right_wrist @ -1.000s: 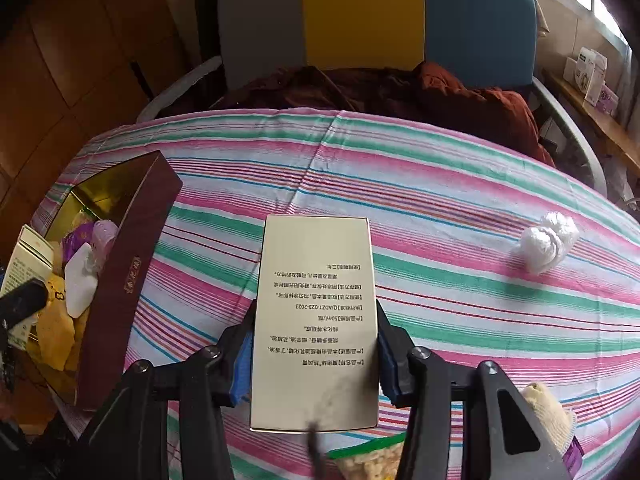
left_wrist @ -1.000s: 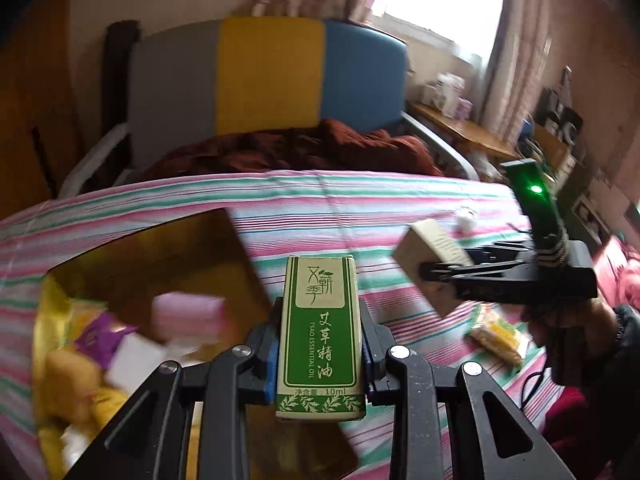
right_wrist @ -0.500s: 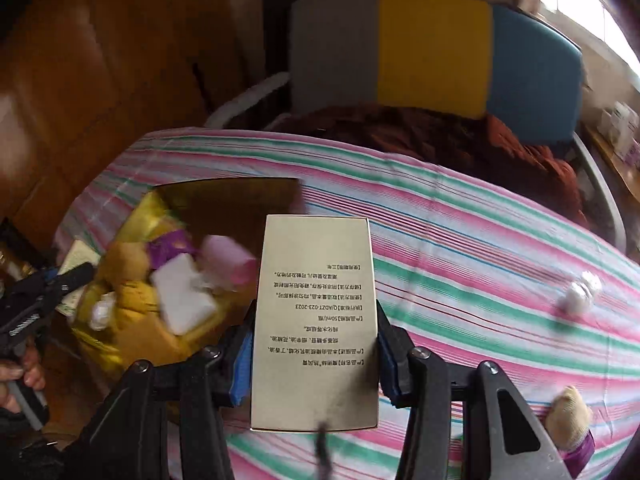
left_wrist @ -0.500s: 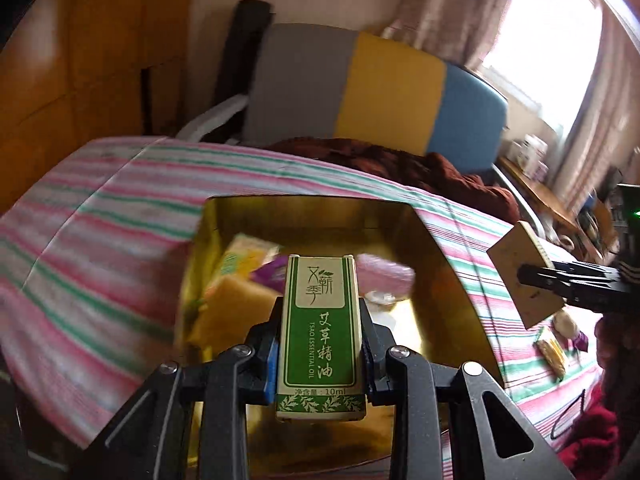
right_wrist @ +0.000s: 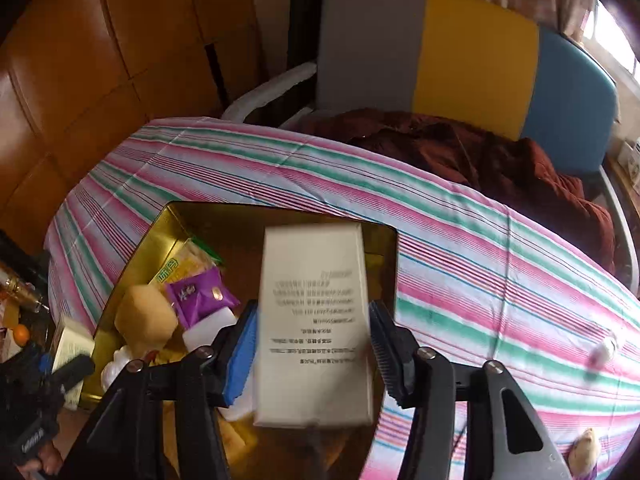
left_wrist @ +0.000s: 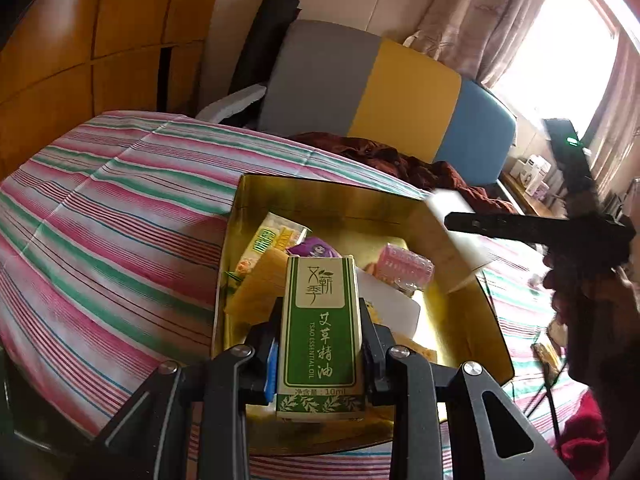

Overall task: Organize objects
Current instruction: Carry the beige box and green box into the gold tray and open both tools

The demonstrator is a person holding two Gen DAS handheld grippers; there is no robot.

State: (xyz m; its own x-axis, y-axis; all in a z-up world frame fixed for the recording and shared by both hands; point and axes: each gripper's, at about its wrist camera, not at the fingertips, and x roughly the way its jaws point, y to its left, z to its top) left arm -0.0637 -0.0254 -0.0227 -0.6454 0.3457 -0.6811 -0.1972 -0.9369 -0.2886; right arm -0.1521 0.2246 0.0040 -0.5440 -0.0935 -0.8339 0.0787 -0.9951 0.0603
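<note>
Green oil box [left_wrist: 320, 332]: upright between the left gripper [left_wrist: 320, 344] jaws, pinched on both sides, above the gold box's near edge.
Cream box [right_wrist: 314, 328]: blurred, between the right gripper [right_wrist: 314, 344] jaws, which stand spread with gaps on both sides.
Gold box [left_wrist: 460, 240]: ahead of both jaws, on the striped cloth [left_wrist: 120, 220], holding a purple packet [right_wrist: 200, 294] and a pink pack [left_wrist: 404, 266].

Both wrist views look steeply down, close over the gold box [left_wrist: 320, 200] [right_wrist: 280, 216]. Each frames it centrally; striped cloth [left_wrist: 120, 208] [right_wrist: 500, 264] is shared.
</note>
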